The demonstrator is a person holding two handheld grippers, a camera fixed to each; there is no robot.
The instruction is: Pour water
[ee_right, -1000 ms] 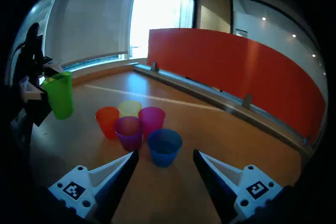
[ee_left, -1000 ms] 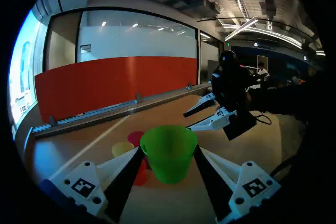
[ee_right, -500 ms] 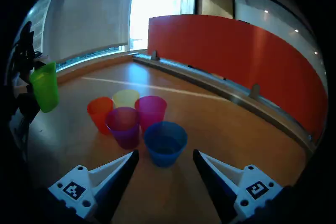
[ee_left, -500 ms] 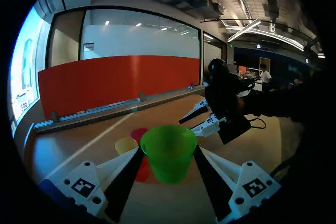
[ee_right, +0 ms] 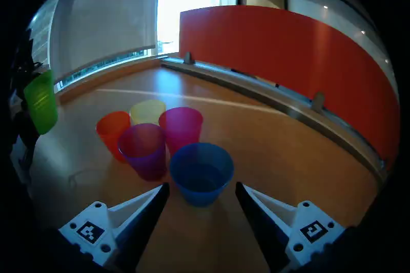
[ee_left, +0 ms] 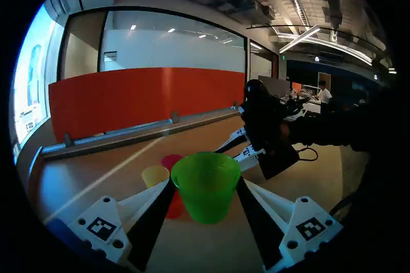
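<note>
My left gripper (ee_left: 205, 185) is shut on a green cup (ee_left: 206, 191), held upright above the wooden table (ee_left: 92, 186). In the right gripper view the same green cup (ee_right: 41, 101) hangs at the far left. My right gripper (ee_right: 201, 187) is open, its fingertips just short of a blue cup (ee_right: 201, 173) standing at the front of a cluster of cups. Behind the blue cup stand a purple cup (ee_right: 143, 150), a magenta cup (ee_right: 180, 127), a yellow cup (ee_right: 147, 111) and an orange cup (ee_right: 113, 129). The right gripper (ee_left: 241, 145), held by a dark-sleeved hand, reaches over the table.
A long red partition (ee_right: 287, 53) on a metal rail runs along the table's far edge. A bright window (ee_right: 189, 1) with a blind lies beyond. Bare table (ee_right: 287, 170) spreads to the right of the cups. An office with people lies in the background (ee_left: 323, 91).
My right gripper has moved in toward the cluster, so the blue cup looms larger between its fingertips. The left gripper keeps the green cup, which slid toward the left edge of the right gripper view.
</note>
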